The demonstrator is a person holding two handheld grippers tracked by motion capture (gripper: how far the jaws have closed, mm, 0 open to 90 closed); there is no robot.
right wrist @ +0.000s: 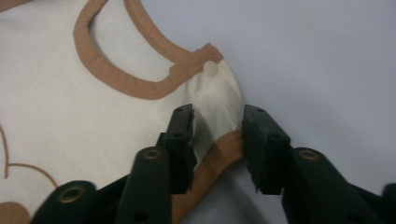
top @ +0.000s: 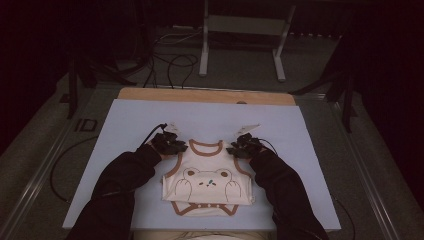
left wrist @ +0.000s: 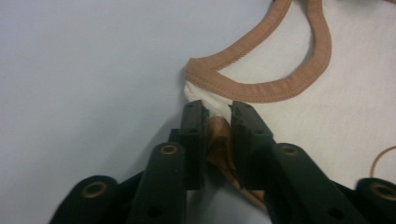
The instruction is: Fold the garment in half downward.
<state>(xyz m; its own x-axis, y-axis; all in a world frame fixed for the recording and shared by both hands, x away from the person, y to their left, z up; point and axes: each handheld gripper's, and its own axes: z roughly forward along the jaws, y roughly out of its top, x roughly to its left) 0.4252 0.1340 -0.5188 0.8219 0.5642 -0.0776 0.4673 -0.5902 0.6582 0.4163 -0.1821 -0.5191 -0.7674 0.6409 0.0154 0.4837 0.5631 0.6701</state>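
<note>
A cream baby bodysuit with brown trim and a bear print lies flat on the pale blue board, neck away from me. My left gripper sits at its left shoulder. In the left gripper view the jaws are pinched on a bunched fold of cream cloth and brown trim beside the neckline. My right gripper is at the right shoulder. Its jaws stand wider, with the shoulder strap humped up between them and touching both pads.
The board lies on a wooden table whose far edge shows beyond it. A metal stand and loose cables are on the floor behind. Dark-sleeved forearms flank the bodysuit.
</note>
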